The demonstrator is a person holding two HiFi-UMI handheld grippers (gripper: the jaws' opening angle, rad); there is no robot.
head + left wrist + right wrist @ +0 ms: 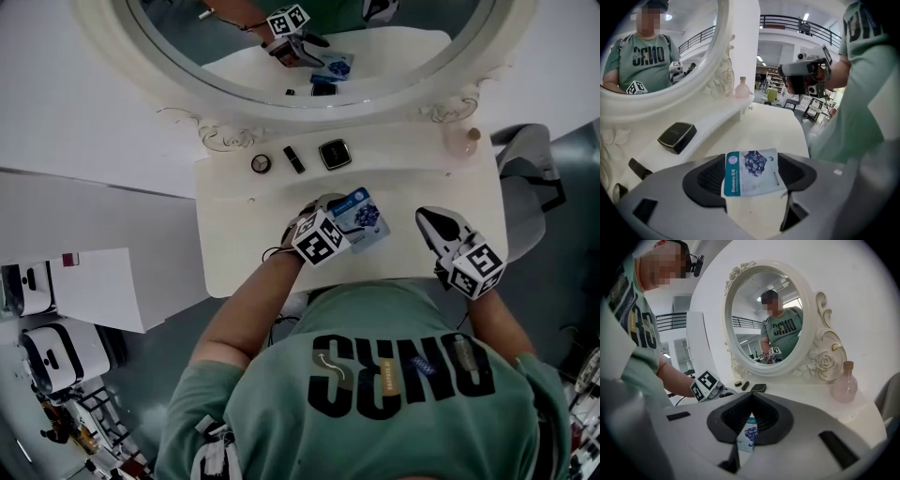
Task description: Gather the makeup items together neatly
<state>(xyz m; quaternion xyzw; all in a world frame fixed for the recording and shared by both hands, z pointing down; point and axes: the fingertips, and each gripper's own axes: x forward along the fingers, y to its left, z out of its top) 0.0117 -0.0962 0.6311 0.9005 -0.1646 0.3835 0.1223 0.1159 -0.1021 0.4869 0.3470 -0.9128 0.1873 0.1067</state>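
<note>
We see a white bench (234,248) with a big oval mirror (178,70) at its back. A low shelf (394,150) runs along the foot of the mirror, one step up from the bench top.

The left gripper (753,158) has a blue and white sachet (364,217) between its jaws. The jaws press on the sachet's two sides and hold it. We can read "Blueberry" on it, next to a picture of berries. The sachet is over the middle of the bench, in front of the shelf.

The right gripper (751,397) is clenched, with its jaw tips together. It grips nothing. It is over the right part of the bench, well apart from the sachet and pointing the same way as the left one.

Three dark things lie in a row on the shelf, near each other but apart. They are a round pot (261,163), a lipstick (293,158) and a black case (335,154). The case is the one nearest the sachet. A bare strip of bench and the shelf's step lie between them.

A pink bottle (466,141) stands upright at the right end of the shelf, far from the other three.

A white sheet of paper (98,286) lies off to the left, away from the bench.
</note>
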